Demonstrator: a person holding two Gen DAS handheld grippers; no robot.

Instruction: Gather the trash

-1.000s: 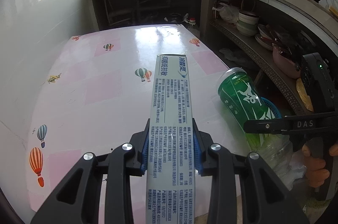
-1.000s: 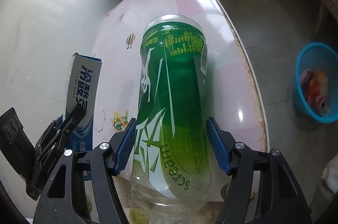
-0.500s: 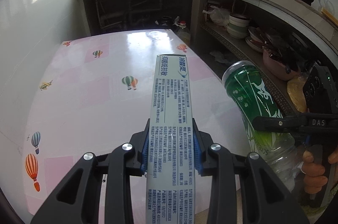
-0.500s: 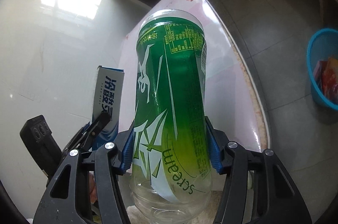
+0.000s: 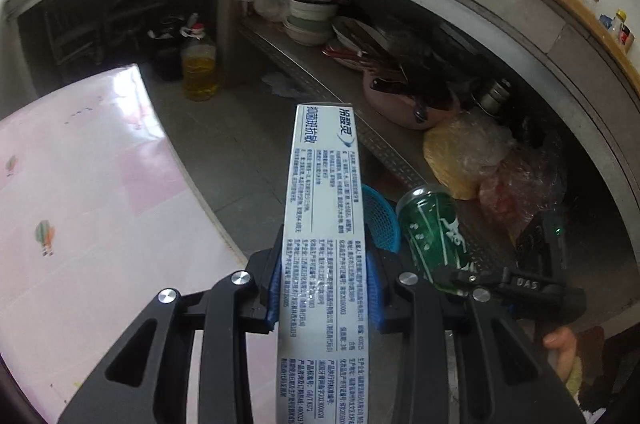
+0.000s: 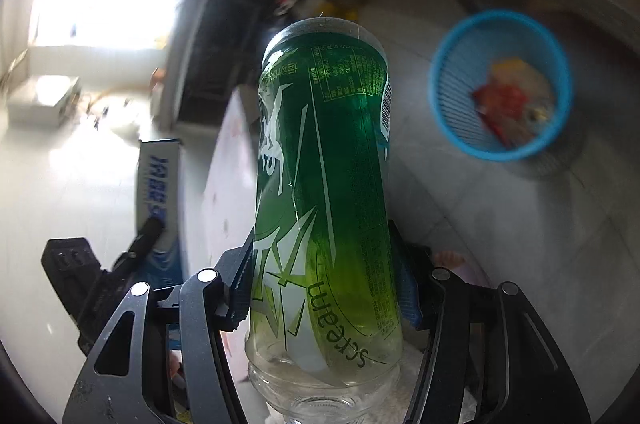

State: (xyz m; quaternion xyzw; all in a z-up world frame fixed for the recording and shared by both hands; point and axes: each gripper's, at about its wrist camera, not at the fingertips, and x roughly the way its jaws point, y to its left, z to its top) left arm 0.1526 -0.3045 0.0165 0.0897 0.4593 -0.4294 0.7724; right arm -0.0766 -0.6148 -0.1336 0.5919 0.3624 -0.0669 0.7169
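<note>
The left gripper is clamped on a long toothpaste box, its blue pads pressed against both long sides, the box running toward twelve o'clock in the left wrist view. The right gripper holds a green-labelled plastic bottle with the pads on its flanks, the bottle's base pointing away toward twelve o'clock and its clear neck end near the camera. Only the right wrist view shows the whole blue mesh basket, at about two o'clock on the tiled floor, with red and yellow wrappers lying inside; in the left wrist view just a curved piece of that basket peeks out between the box and the bottle, at roughly four o'clock of centre. The left wrist view alone gives the pink tabletop with balloon prints at nine o'clock, a jug of yellow oil on the floor at eleven o'clock, and a shelf with stacked bowls toward twelve o'clock. It also shows the right gripper from the side and fingers of the hand behind it. The right wrist view catches the left gripper and box at nine o'clock, blurred.
</note>
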